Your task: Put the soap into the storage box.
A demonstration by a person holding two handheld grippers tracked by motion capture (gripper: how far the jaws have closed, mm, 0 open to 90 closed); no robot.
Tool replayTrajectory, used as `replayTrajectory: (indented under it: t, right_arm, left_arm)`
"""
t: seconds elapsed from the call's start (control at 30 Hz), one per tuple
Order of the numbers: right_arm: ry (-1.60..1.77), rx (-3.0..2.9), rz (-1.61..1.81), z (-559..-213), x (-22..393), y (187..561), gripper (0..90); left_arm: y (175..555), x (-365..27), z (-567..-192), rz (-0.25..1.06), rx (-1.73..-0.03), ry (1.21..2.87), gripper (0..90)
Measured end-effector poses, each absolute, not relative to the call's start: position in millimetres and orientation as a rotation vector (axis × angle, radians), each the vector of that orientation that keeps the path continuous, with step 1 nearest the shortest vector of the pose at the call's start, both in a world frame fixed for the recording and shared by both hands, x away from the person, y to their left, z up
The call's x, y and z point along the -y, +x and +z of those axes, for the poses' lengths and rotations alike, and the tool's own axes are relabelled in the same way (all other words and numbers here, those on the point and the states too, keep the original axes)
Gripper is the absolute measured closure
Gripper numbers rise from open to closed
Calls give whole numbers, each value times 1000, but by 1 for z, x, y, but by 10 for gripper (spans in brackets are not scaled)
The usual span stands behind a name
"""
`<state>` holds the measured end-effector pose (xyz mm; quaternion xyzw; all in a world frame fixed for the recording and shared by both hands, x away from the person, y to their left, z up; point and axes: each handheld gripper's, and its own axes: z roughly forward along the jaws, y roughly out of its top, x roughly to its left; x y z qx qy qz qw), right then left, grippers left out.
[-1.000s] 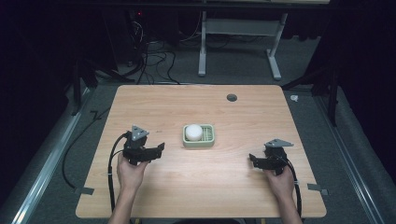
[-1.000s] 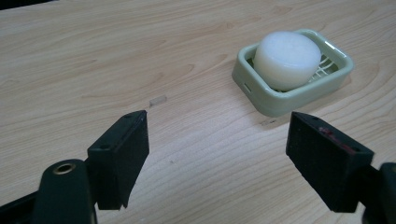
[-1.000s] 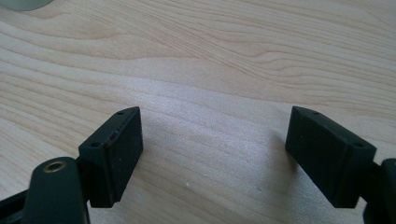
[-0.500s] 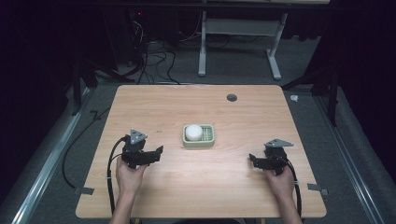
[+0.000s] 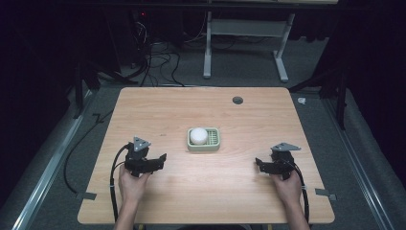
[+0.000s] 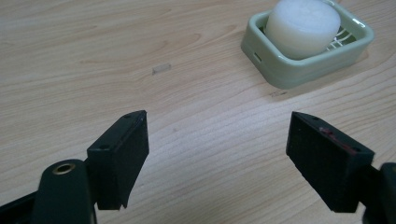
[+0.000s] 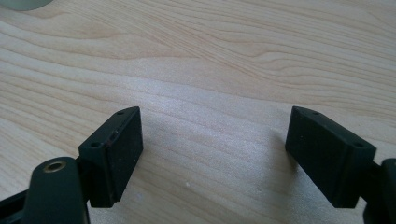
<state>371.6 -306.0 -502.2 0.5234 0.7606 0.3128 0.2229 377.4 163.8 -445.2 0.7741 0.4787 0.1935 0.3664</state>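
The wooden counter (image 5: 201, 191) spreads pale and grainy across the high view, with dark floor and a white-legged frame (image 5: 244, 40) beyond its far edge. Near the far edge sits a small dark round spot (image 5: 237, 100) set into the top. On the person's left, the left gripper (image 5: 160, 158) sits low over the counter with its jaws spread wide and nothing between them; from its own camera, bare wood shows in the gap. Over on the right, the right gripper (image 5: 259, 164) is just as wide apart, also holding nothing, pointing inward across the wood. Now the centre: a pale green soap dish (image 5: 215, 143), rectangular with rounded corners and a slotted floor, rests flat on the counter between the two grippers, well apart from both. Inside it sits a white round puck-shaped block (image 6: 302, 25), matte and slightly rough, filling the dish's left half in the high view. Smallest of all, a scrap of clear tape (image 6: 161, 69) lies on the wood near the dish.
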Motion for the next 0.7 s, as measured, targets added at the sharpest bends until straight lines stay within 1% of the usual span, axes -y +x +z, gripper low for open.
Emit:
replayTrajectory:
  t: [0.7]
  right_arm:
    - [1443,-2101,863,-502,306,372,198]
  left_arm:
    - [374,-163,-470,483,-1278,2027,218]
